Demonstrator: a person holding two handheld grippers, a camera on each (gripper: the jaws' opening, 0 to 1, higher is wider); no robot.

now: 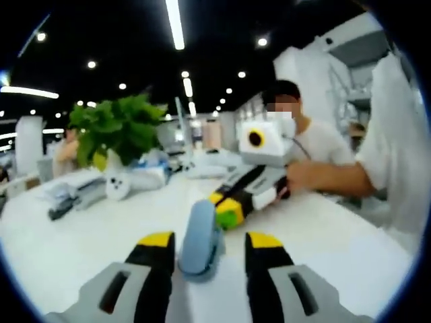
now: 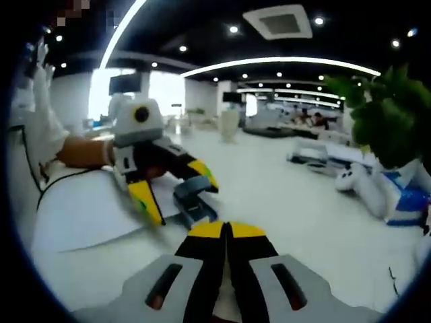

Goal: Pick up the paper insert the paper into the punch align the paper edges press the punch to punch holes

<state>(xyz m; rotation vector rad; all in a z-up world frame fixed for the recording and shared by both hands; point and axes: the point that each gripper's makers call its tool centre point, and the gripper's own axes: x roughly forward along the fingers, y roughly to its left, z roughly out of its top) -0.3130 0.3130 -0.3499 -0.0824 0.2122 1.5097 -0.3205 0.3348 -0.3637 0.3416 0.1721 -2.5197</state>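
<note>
Straddling the blue punch at lower centre, my left tool stands spread. My right tool is pressed together, empty. Paper lies on the desk, left.

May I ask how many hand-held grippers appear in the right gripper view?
2: the right hand-held gripper at the bottom; the left hand-held gripper left of centre, astride the punch.

White table, leafy green plant in a pale pot at the far left, white game controller just right of the pot, seated person in white far right, ceiling strip lights overhead
</note>
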